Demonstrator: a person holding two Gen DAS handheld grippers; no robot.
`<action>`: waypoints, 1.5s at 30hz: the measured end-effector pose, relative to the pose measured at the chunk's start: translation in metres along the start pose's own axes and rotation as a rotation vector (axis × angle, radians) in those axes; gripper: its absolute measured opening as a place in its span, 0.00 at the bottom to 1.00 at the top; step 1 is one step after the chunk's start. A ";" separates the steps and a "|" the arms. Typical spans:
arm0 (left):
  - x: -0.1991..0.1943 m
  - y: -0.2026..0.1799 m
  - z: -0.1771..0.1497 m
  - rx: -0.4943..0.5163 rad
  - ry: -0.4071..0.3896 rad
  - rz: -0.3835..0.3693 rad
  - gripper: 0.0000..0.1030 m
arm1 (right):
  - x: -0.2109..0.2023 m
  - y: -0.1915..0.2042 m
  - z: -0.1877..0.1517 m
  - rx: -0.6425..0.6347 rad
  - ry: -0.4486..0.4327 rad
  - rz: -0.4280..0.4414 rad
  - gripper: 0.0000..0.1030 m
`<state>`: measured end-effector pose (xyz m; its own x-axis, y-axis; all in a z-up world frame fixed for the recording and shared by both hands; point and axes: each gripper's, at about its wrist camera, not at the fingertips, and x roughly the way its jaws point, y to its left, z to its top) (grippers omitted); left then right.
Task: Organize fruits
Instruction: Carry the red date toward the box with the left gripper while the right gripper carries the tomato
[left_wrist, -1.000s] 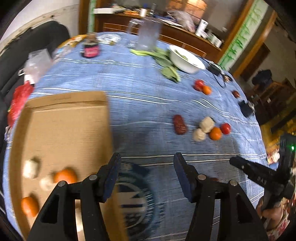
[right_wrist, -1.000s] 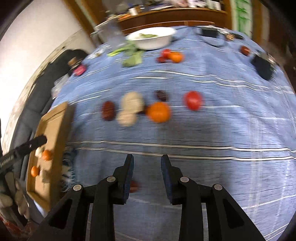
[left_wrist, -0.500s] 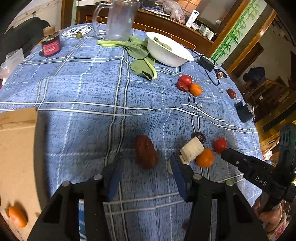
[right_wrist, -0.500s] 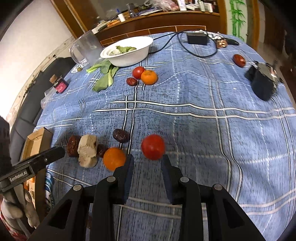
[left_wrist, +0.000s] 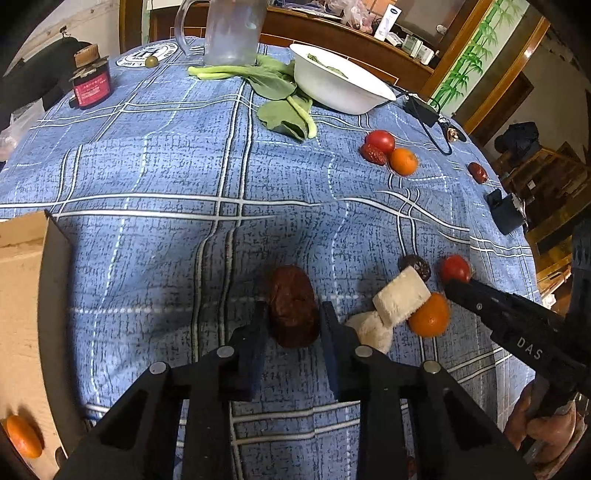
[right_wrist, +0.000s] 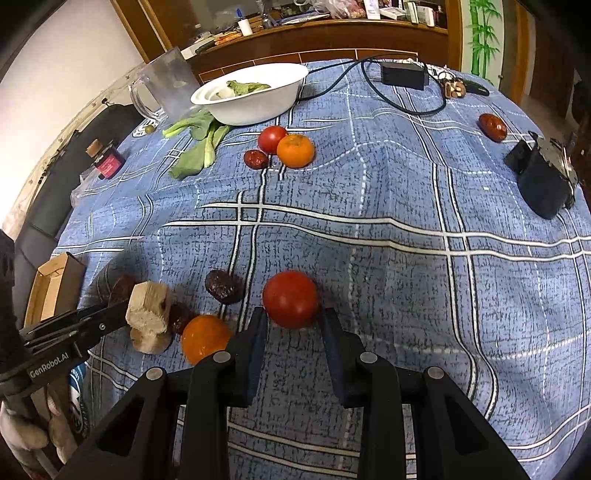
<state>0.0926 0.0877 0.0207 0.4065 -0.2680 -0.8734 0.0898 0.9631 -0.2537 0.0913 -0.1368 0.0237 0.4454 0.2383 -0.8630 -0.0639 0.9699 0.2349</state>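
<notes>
My left gripper (left_wrist: 291, 314) is open with its fingers on both sides of a large dark red date (left_wrist: 293, 304) on the blue plaid cloth. My right gripper (right_wrist: 293, 317) is open with its fingers on both sides of a red tomato (right_wrist: 290, 298). Beside them lie an orange (right_wrist: 205, 338), pale root chunks (right_wrist: 149, 314) and a dark date (right_wrist: 223, 286). The cardboard box (left_wrist: 22, 295) at left holds an orange (left_wrist: 23, 435).
A tomato, orange and date cluster (right_wrist: 284, 147) lies farther back. A white bowl (right_wrist: 251, 94), greens (left_wrist: 280, 99), glass jug (left_wrist: 231, 29), red jar (left_wrist: 90, 83), black charger with cable (right_wrist: 404, 75), black pouch (right_wrist: 543, 184) and a lone date (right_wrist: 493, 126) are around.
Both grippers moved forward and down. The left one left the box and now straddles the large date with narrower jaws. The right one now straddles the tomato.
</notes>
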 end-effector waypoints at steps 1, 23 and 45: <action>-0.003 0.001 -0.002 -0.002 -0.002 0.005 0.25 | -0.001 0.001 -0.001 -0.001 -0.002 0.001 0.27; -0.123 0.078 -0.051 -0.154 -0.151 -0.012 0.25 | -0.045 -0.005 -0.042 0.102 -0.009 -0.002 0.28; -0.137 0.123 -0.078 -0.240 -0.140 0.013 0.25 | -0.016 0.021 -0.001 0.031 -0.022 -0.003 0.32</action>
<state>-0.0231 0.2404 0.0767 0.5294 -0.2331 -0.8157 -0.1276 0.9287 -0.3482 0.0820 -0.1202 0.0420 0.4652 0.2342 -0.8537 -0.0355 0.9685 0.2464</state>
